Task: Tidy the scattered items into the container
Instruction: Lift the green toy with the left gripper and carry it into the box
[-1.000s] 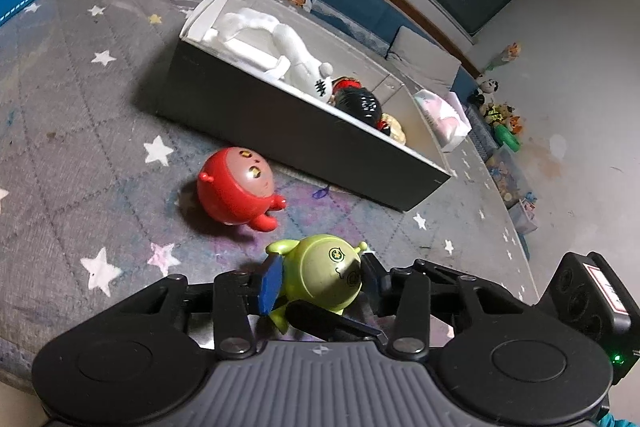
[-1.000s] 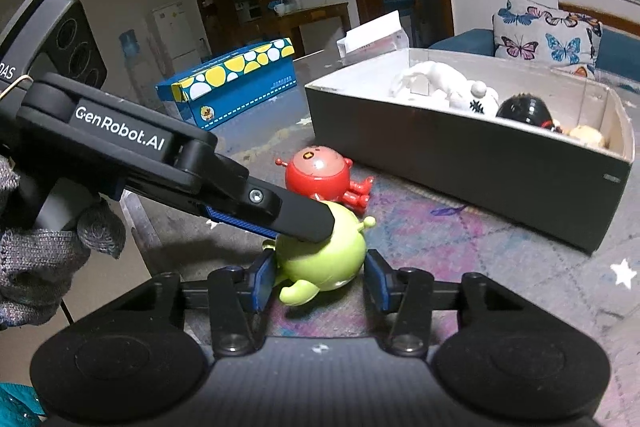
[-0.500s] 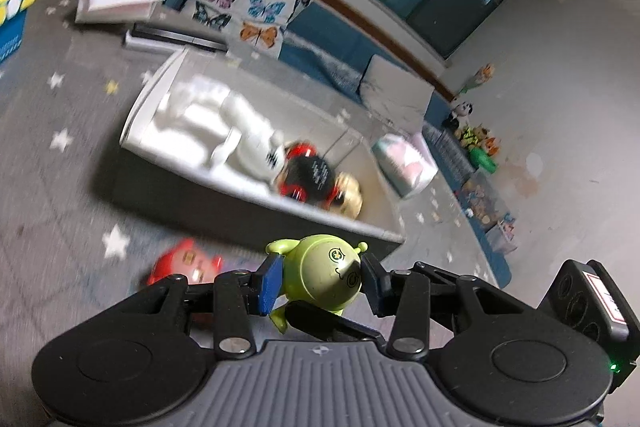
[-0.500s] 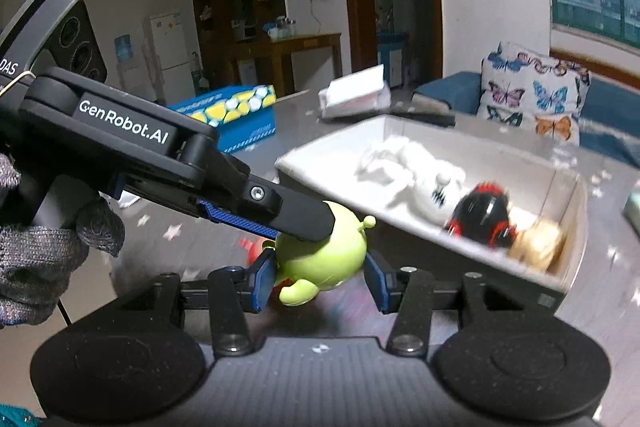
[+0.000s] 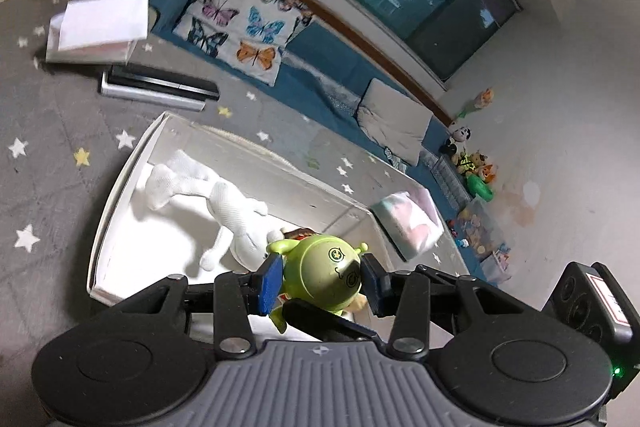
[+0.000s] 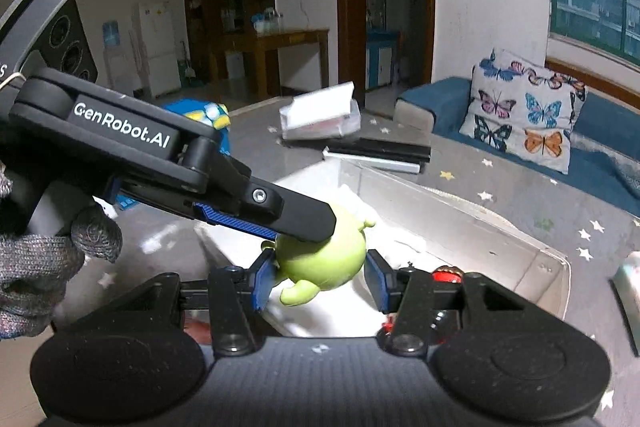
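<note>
A green round toy [image 5: 322,273] with small ears and a drawn face hangs over the open white box [image 5: 120,187]. My left gripper [image 5: 320,277] is shut on it, blue pads on both sides. My right gripper [image 6: 320,281] is shut on the same green toy [image 6: 324,259]. The left gripper [image 6: 304,223] reaches in from the left of the right wrist view and crosses over the toy. In the box lies a white plush figure [image 5: 224,203]. A red and black toy [image 6: 448,273] there is mostly hidden behind my fingers.
A gloved hand [image 6: 40,259] holds the left gripper. On the grey starred cloth beyond the box lie black and silver flat devices [image 5: 160,87], a white paper pack [image 5: 100,27] and a blue dotted box [image 6: 204,115]. A pink-white packet [image 5: 412,223] lies right of the box, a butterfly pillow [image 5: 240,27] behind.
Both grippers have lifted the green toy off the cloth beside the red toy and carried it over the box. The red toy has dropped out of view.
</note>
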A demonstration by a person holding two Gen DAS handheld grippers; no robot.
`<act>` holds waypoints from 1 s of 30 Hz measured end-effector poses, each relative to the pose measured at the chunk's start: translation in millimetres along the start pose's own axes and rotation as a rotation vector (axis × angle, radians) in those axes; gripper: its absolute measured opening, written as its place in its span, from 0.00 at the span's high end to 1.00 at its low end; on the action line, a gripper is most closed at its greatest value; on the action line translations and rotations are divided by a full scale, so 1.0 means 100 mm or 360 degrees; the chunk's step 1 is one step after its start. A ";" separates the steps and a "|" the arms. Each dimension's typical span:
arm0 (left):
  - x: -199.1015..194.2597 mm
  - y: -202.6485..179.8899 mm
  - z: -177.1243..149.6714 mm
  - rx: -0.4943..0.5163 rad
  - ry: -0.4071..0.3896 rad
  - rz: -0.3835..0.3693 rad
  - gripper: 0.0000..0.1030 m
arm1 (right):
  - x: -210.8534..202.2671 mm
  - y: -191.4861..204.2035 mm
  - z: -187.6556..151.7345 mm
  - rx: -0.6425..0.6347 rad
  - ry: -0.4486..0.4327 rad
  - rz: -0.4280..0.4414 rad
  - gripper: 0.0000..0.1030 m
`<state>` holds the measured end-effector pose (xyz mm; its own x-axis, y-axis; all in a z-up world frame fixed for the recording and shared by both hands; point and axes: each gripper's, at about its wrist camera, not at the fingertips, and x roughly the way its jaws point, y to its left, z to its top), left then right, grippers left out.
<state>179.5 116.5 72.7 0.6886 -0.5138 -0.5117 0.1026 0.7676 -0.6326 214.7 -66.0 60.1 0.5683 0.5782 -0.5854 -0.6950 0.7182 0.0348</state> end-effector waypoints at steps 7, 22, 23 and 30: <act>0.32 0.31 0.05 -0.0135 0.0102 0.0011 0.56 | 0.42 -0.12 0.01 -0.0029 0.0183 0.0014 0.53; 0.51 0.40 0.06 -0.0141 0.0161 0.0077 0.58 | 0.76 -0.16 0.01 -0.0144 0.0402 0.0003 0.53; 0.52 0.41 0.06 -0.0144 0.0162 0.0077 0.58 | 0.75 -0.16 0.01 -0.0154 0.0404 -0.0001 0.53; 0.53 0.41 0.07 -0.0133 0.0167 0.0088 0.58 | 0.74 -0.20 0.01 -0.0126 0.0400 0.0011 0.52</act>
<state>224.9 123.0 23.8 0.6123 -0.5121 -0.6024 0.0036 0.7637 -0.6456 271.8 -37.0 16.9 0.4430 0.4615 -0.7686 -0.7364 0.6763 -0.0184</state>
